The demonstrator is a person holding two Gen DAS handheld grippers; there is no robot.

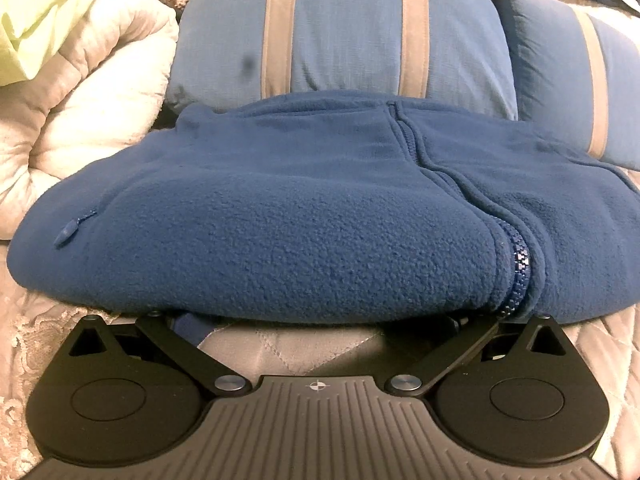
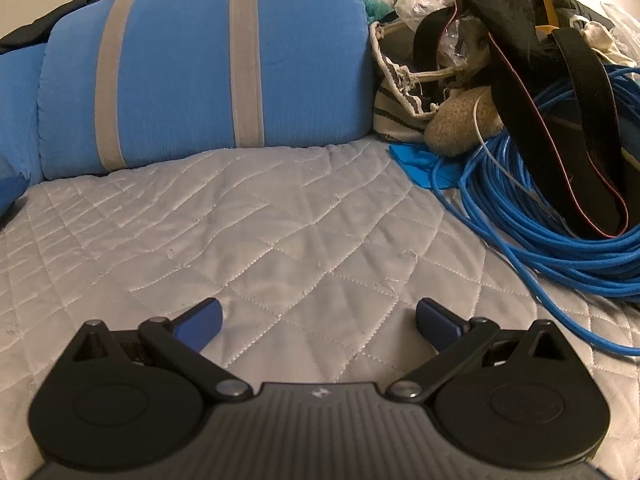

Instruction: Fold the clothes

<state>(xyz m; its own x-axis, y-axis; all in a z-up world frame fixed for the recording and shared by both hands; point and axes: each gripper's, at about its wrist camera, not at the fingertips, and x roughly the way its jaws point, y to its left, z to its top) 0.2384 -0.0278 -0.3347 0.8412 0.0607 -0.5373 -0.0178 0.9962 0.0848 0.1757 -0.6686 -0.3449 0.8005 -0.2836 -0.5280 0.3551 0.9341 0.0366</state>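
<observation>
Honestly, the left gripper is sliding wide-spread under the near edge of the blue fleece jacket, which is lying folded on the quilted bedspread. Right gripper is hovering released over bare quilt. I'd be scooping deep and lifting evenly.

Left hand-held gripper and right hand-held gripper both spread wide.

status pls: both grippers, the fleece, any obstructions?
Left gripper spread wide, fingertips hidden under folded blue fleece. Right gripper open, empty over quilt. Blue cable coil to its right.
</observation>
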